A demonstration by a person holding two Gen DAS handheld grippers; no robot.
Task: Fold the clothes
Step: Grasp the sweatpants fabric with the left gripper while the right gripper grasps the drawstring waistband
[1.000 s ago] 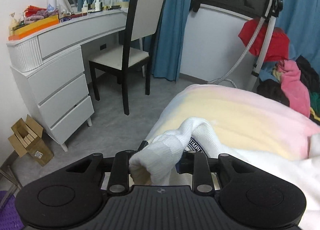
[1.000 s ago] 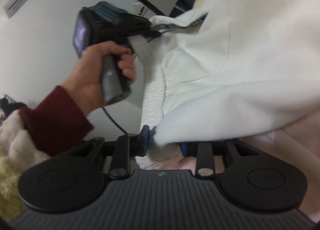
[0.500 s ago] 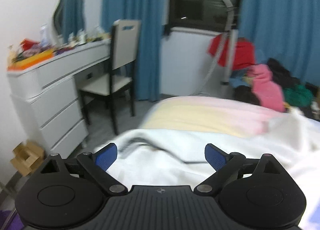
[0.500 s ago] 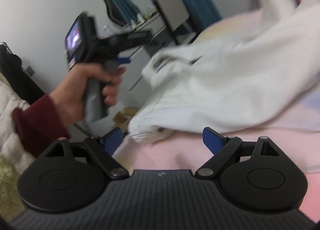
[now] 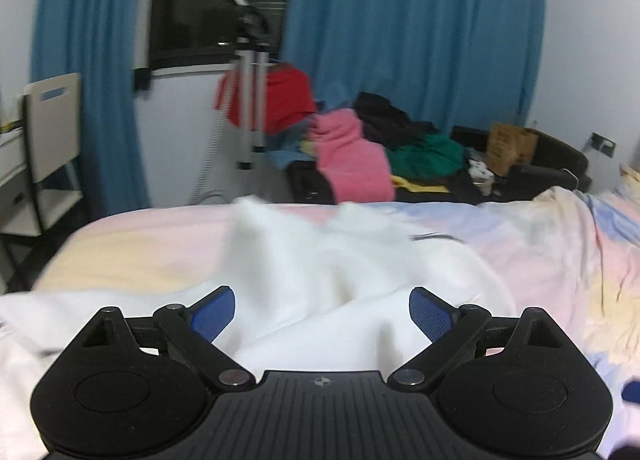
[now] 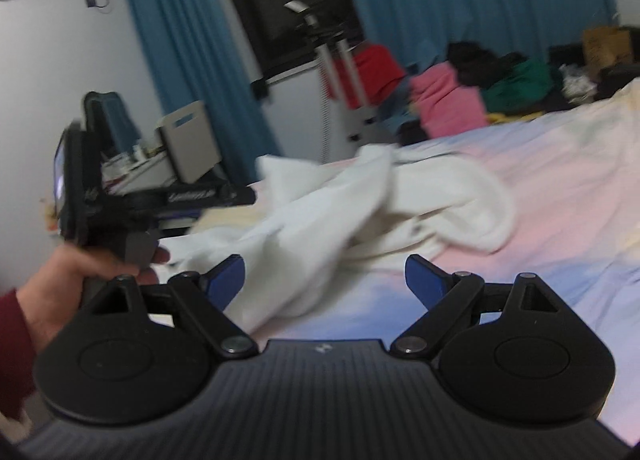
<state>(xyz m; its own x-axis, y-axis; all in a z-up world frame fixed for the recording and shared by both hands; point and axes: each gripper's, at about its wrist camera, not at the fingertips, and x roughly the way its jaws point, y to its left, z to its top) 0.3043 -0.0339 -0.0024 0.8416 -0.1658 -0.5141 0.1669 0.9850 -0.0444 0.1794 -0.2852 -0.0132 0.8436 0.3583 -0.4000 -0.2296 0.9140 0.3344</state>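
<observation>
A white garment (image 5: 328,268) lies crumpled in loose folds on the pastel bedsheet (image 5: 560,252). My left gripper (image 5: 322,314) hangs open just above its near folds, with nothing between the blue pads. In the right wrist view the same white garment (image 6: 360,212) sprawls across the pastel bedsheet (image 6: 560,196). My right gripper (image 6: 324,280) is open over its near edge and holds nothing. The left gripper (image 6: 168,200) shows at the left of that view, held in a person's hand (image 6: 68,284) with a dark red sleeve.
A heap of coloured clothes (image 5: 360,148) lies beyond the bed's far edge, beside a metal stand (image 5: 250,72) with a red garment. Blue curtains and a dark window are behind. A chair (image 5: 48,132) and dresser stand at the left. A cardboard box (image 5: 508,144) sits far right.
A second ago both grippers were shut on the white garment and held it up. Both have opened and let it go; it has dropped in a crumpled pile on the bed.
</observation>
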